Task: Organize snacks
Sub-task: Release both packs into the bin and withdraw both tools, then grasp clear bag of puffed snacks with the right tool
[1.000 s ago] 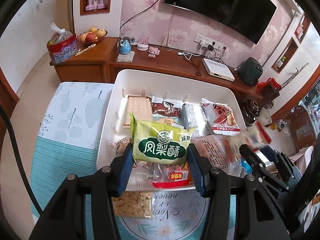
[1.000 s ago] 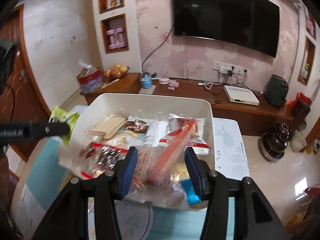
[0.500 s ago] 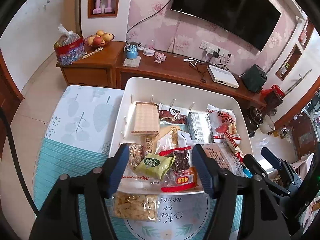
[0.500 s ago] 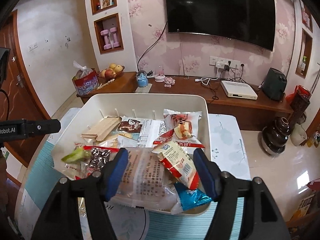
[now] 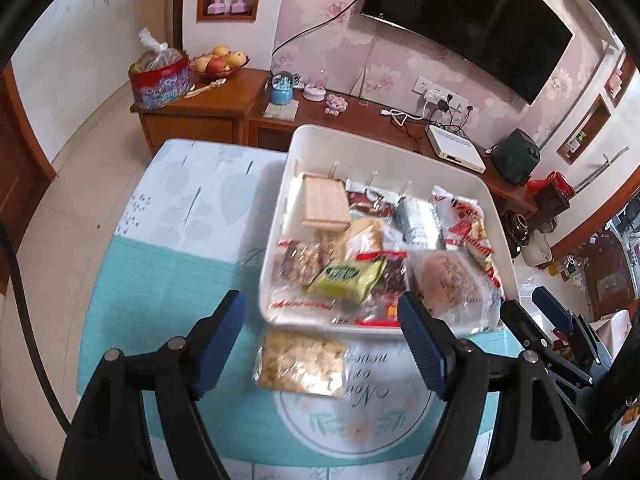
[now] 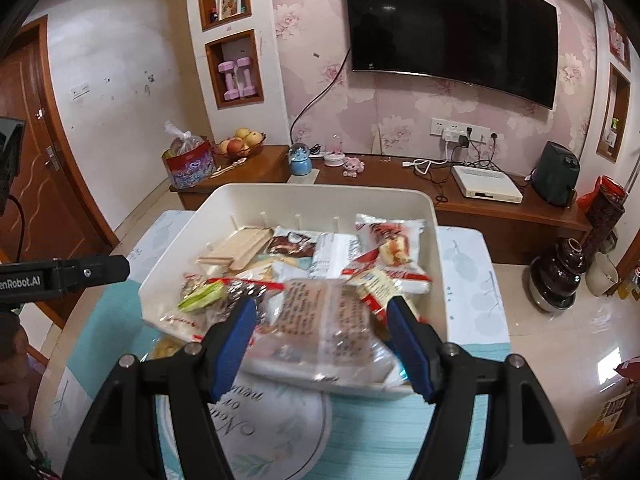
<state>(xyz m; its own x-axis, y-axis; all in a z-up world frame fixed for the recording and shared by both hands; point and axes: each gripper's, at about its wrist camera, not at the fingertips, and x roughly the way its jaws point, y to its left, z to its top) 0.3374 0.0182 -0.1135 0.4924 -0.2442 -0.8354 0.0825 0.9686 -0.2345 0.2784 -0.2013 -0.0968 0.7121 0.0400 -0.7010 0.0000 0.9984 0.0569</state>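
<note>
The green packet that sat between the left gripper's pads a second ago is now lying in the white bin, and those jaws are opening, empty. A pale snack bag is waiting on the tablecloth just before the bin, probably next, needing a low approach. The right gripper is hanging spread over a clear-wrapped cake, seemingly released.

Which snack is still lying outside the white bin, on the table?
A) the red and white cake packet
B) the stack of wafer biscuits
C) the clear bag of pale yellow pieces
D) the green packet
C: the clear bag of pale yellow pieces lies on the table mat in front of the white bin; the other three are inside it.
</note>
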